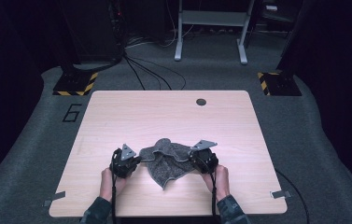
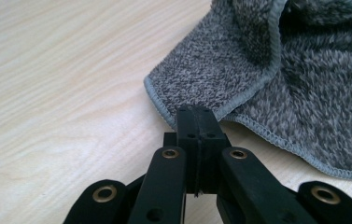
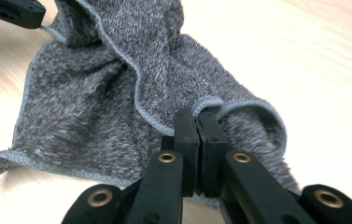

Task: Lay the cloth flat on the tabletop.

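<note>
A crumpled grey terry cloth (image 1: 166, 160) with a lighter stitched hem lies on the light wooden table (image 1: 164, 116), near its front edge. My left gripper (image 1: 136, 162) is at the cloth's left side. Its jaws are shut on a hemmed corner of the cloth (image 2: 197, 79), seen close in the left gripper view, left gripper (image 2: 196, 113). My right gripper (image 1: 193, 157) is at the cloth's right side. Its jaws pinch a folded hem edge of the cloth (image 3: 117, 107), right gripper (image 3: 197, 115). The other gripper's black jaw tips (image 3: 12, 11) show at the far left corner of the cloth.
A round cable hole (image 1: 201, 101) sits near the table's far edge. Beyond the table are floor cables (image 1: 150, 70), a grey metal frame (image 1: 211, 28) and yellow-black striped bases (image 1: 75, 85). Grey carpet surrounds the table.
</note>
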`<state>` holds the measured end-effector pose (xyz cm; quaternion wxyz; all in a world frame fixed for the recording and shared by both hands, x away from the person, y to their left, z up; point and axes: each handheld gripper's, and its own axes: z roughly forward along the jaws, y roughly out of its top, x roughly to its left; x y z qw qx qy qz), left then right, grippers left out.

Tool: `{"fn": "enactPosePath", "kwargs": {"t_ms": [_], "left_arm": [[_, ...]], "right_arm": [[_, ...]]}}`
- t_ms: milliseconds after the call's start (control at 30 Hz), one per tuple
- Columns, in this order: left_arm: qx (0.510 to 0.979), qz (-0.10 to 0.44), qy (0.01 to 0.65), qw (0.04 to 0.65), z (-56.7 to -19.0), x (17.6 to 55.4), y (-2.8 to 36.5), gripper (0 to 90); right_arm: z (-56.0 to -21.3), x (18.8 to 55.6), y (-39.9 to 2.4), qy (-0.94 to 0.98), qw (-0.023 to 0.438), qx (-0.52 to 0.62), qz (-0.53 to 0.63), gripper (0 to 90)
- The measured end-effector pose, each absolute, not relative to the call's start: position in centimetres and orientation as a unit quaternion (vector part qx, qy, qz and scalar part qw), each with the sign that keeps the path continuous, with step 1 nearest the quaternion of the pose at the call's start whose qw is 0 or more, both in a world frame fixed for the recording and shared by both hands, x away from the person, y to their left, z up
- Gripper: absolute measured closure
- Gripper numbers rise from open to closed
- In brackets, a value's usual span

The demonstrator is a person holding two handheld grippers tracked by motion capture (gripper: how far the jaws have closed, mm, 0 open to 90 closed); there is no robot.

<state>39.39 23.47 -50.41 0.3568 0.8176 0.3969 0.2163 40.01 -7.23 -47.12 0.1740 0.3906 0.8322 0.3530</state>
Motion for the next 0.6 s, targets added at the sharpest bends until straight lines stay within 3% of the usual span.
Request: {"fn": "enactPosePath", "kwargs": {"t_ms": [600], "left_arm": [[0.811, 0.217, 0.396, 0.373, -48.0, 40.0, 24.5, 90.0]], "right_arm": [[-44.6, 40.3, -9.4, 0.817, 0.192, 0.396, 0.373, 88.8]]}}
